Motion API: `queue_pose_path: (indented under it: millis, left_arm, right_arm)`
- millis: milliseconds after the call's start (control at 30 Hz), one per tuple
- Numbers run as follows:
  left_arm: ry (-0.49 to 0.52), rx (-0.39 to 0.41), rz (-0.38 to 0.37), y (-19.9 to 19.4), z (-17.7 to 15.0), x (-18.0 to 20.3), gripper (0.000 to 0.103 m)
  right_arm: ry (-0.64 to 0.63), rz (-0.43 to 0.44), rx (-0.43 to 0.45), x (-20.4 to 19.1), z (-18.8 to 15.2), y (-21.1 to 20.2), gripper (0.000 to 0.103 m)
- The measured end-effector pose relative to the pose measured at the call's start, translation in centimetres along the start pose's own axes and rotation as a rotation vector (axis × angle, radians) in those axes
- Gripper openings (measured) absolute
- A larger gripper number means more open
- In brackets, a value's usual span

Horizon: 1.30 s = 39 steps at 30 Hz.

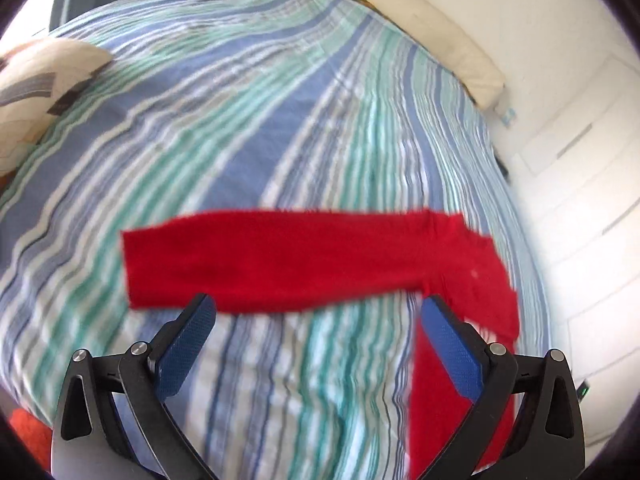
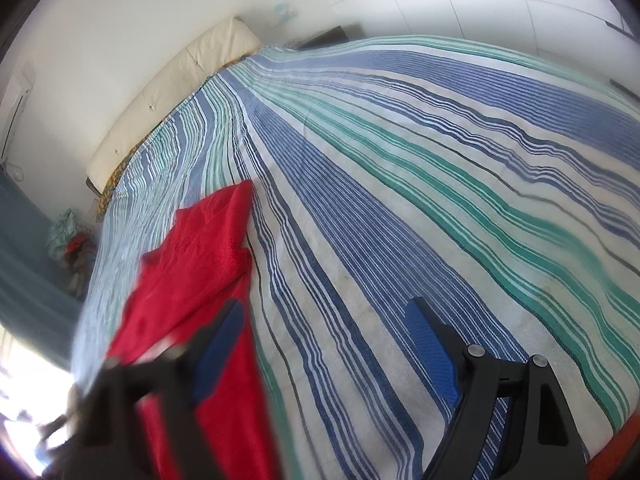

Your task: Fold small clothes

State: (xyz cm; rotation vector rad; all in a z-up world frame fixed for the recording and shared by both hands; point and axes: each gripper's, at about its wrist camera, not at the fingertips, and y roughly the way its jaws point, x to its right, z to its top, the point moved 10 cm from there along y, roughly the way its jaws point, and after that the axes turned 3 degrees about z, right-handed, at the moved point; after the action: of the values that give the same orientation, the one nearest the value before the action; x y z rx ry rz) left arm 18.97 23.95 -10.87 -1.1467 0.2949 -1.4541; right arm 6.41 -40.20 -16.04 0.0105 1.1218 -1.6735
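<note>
A small red garment [image 1: 288, 256] lies flat on the striped bedspread [image 1: 248, 128], with one leg stretched across in front of my left gripper and another part running down on the right. My left gripper [image 1: 318, 304] is open and empty, just short of the garment's near edge. In the right wrist view the red garment [image 2: 200, 264] lies to the left on the bedspread [image 2: 420, 184]. My right gripper [image 2: 328, 312] is open and empty, its left finger over the garment's edge; that finger is blurred.
A cream headboard cushion [image 1: 440, 28] runs along the white wall at the far side of the bed. A patterned pillow [image 1: 36, 84] lies at the left. An orange item [image 1: 28, 436] sits at the lower left edge. Clothes lie on the floor [image 2: 72, 240].
</note>
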Motion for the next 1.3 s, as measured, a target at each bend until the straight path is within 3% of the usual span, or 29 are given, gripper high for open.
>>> queue_pose_path:
  millis: [67, 167, 300, 433, 500, 533, 567, 600, 633, 767, 900, 1000, 1133, 1233, 1300]
  left_arm:
    - [-0.089, -0.005, 0.018, 0.2, 1.9, -3.4, 0.102]
    - [-0.163, -0.084, 0.037, 2.7, 1.5, -6.4, 0.102]
    - [-0.190, -0.066, 0.178, 5.0, 1.0, -10.3, 0.102]
    - [-0.272, -0.115, 0.159, 7.0, -0.4, -12.0, 0.099]
    - [-0.243, -0.097, 0.191, 7.2, -0.3, -12.1, 0.082]
    - [-0.228, -0.100, 0.190, 7.2, -0.3, -11.9, 0.052]
    - [-0.217, -0.118, 0.167, 7.4, -0.5, -11.4, 0.033]
    - [-0.213, -0.139, 0.134, 7.5, -0.7, -10.9, 0.006]
    - [-0.203, -0.138, 0.117, 7.2, -0.5, -10.1, 0.006]
    - [-0.006, -0.096, 0.062, 4.5, 2.0, -2.1, 0.005]
    - [0.216, -0.057, -0.085, 2.2, 4.9, 12.4, 0.005]
    - [0.344, -0.046, -0.221, 1.8, 5.3, 23.8, 0.005]
    - [0.475, -0.091, -0.347, 3.8, 2.1, 35.4, 0.005]
    - [0.556, -0.166, -0.357, 7.7, -2.6, 40.1, 0.009]
    - [0.582, -0.258, -0.316, 11.7, -6.1, 41.1, 0.023]
  right_arm:
    - [-0.009, 0.002, 0.002, -0.2, 0.0, 0.0, 0.082]
    - [-0.015, 0.001, 0.004, -0.4, 0.0, 0.0, 0.082]
    - [-0.017, -0.007, 0.002, -0.4, 0.0, 0.0, 0.082]
    - [-0.023, -0.014, 0.003, -0.4, 0.0, -0.1, 0.082]
    - [-0.022, -0.014, 0.001, -0.4, 0.0, 0.0, 0.082]
    - [-0.021, -0.013, -0.001, -0.4, 0.0, 0.1, 0.082]
    - [-0.020, -0.011, -0.003, -0.4, 0.0, 0.2, 0.082]
    - [-0.020, -0.010, -0.004, -0.4, 0.0, 0.2, 0.082]
    - [-0.019, -0.008, -0.004, -0.4, -0.1, 0.2, 0.082]
    - [-0.017, 0.002, 0.001, -0.4, 0.1, 0.0, 0.082]
    - [-0.014, 0.033, -0.005, -1.0, 0.1, 0.2, 0.082]
    - [-0.004, 0.061, -0.024, -1.3, -0.1, 0.6, 0.082]
    - [0.013, 0.071, -0.019, -1.0, 0.2, 0.2, 0.082]
    - [0.047, 0.079, -0.006, -0.3, 0.5, -0.2, 0.082]
    - [0.067, 0.084, 0.000, 0.0, 0.7, -0.4, 0.083]
